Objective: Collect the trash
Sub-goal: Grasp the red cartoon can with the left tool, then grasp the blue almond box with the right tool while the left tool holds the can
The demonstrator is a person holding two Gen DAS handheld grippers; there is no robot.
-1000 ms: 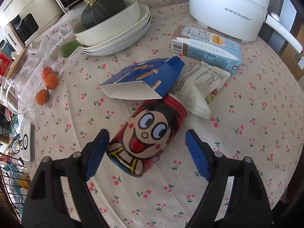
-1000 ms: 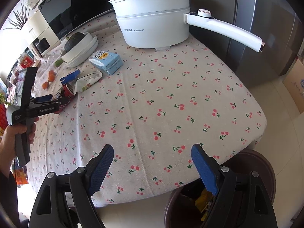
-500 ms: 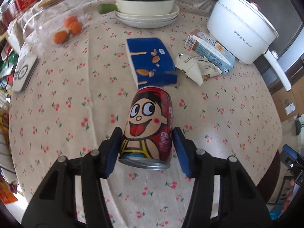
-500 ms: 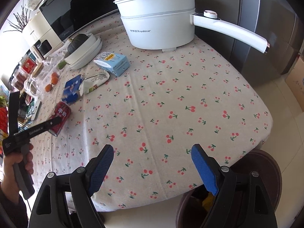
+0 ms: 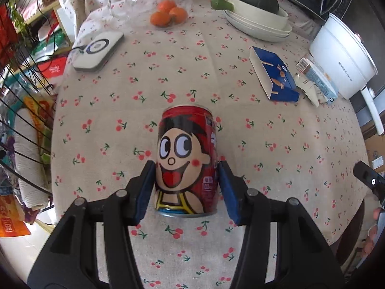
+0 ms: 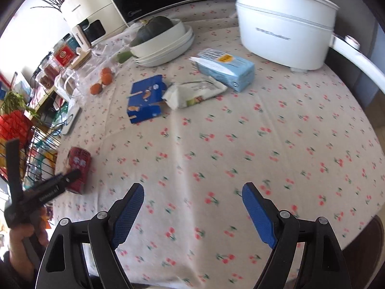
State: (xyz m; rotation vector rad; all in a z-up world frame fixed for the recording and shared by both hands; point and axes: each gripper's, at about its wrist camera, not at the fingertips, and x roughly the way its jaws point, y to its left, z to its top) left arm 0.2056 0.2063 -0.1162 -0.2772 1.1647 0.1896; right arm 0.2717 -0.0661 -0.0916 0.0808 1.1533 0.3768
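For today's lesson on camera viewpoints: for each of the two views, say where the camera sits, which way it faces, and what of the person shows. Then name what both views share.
Left wrist: sits on the left gripper, facing along its fingers over the table; the pads clamp a red cartoon can. The other hand's fingers show at the right edge.
Right wrist: sits on the right gripper, open above the cherry tablecloth, facing the white pot; the person's left hand shows.
Shared: the can, blue snack box, pot and milk carton.
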